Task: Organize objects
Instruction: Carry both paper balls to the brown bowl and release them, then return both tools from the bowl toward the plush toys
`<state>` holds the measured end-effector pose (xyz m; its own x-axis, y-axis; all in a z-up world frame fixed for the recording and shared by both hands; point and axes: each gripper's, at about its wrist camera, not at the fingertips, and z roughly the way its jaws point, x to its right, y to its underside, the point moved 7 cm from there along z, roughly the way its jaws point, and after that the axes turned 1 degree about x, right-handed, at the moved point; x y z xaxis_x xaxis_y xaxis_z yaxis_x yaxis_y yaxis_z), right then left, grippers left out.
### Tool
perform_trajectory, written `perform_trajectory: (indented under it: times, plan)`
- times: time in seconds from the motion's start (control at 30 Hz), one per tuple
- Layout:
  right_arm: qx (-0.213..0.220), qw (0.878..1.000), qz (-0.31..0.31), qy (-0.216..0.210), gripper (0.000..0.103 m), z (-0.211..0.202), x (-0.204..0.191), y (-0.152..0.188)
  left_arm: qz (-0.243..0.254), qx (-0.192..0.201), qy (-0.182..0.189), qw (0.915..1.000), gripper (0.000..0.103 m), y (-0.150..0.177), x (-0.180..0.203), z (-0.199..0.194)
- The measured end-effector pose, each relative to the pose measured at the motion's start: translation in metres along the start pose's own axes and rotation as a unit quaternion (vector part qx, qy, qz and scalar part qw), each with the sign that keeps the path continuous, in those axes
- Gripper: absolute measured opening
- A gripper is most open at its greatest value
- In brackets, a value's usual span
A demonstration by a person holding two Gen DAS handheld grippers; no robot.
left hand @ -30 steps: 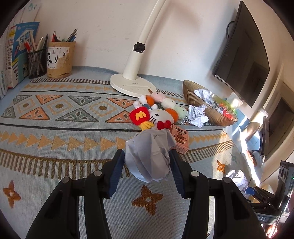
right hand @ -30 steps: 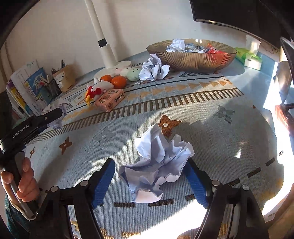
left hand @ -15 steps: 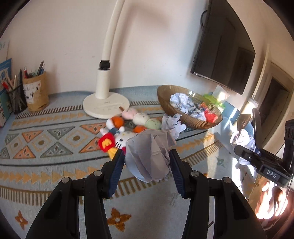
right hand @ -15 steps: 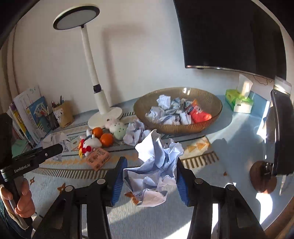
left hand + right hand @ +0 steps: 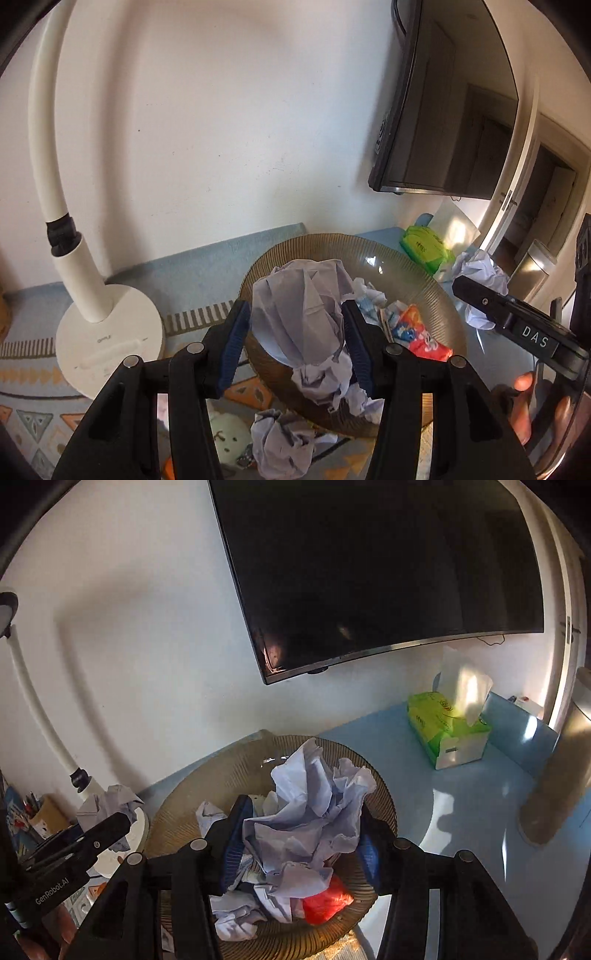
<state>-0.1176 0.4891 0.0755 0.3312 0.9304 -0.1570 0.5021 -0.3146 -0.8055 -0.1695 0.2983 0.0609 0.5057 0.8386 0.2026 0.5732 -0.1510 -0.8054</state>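
Note:
My left gripper is shut on a crumpled pale blue paper ball and holds it over the near rim of the brown ribbed bowl. My right gripper is shut on another crumpled paper ball held above the same bowl. The bowl holds more crumpled paper and a red wrapper. Each gripper shows in the other's view, the right one at right and the left one at left.
A white desk lamp base stands left of the bowl. A loose paper ball and a plush toy lie on the patterned mat below the bowl. A green tissue box sits right, a dark screen hangs on the wall.
Both grippers have risen and moved forward with their paper balls, from over the mat to above the bowl. The right gripper closed on its paper a second ago.

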Motion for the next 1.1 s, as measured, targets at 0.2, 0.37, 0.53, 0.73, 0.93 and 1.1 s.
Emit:
perform_trajectory:
  times: [0.2,0.37,0.53,0.73,0.93,1.1]
  plan:
    - [0.008,1.0,0.017,-0.005,0.065,-0.014,0.018,0.01,-0.045,-0.022,0.007,0.9987,0.088,0.007,-0.009,0.016]
    - [0.009,0.999,0.011,-0.041,0.066,-0.06,-0.001,0.031,-0.061,-0.005,0.012,0.9981,0.088,0.014,-0.021,-0.039]
    - [0.002,0.994,-0.017,-0.103,0.079,-0.119,-0.045,0.06,-0.066,0.044,-0.01,0.9968,0.092,0.021,-0.042,-0.131]
    - [-0.017,0.982,-0.018,-0.185,0.086,-0.154,-0.096,0.1,-0.087,0.103,-0.04,0.9901,0.102,0.056,-0.077,-0.228]
    - [-0.049,0.979,-0.08,-0.183,0.09,-0.11,-0.139,0.187,-0.105,0.061,-0.151,0.981,0.102,0.145,-0.141,-0.216]
    - [-0.058,0.977,-0.107,-0.176,0.09,-0.095,-0.152,0.212,-0.148,0.008,-0.154,0.9768,0.101,0.196,-0.172,-0.187]
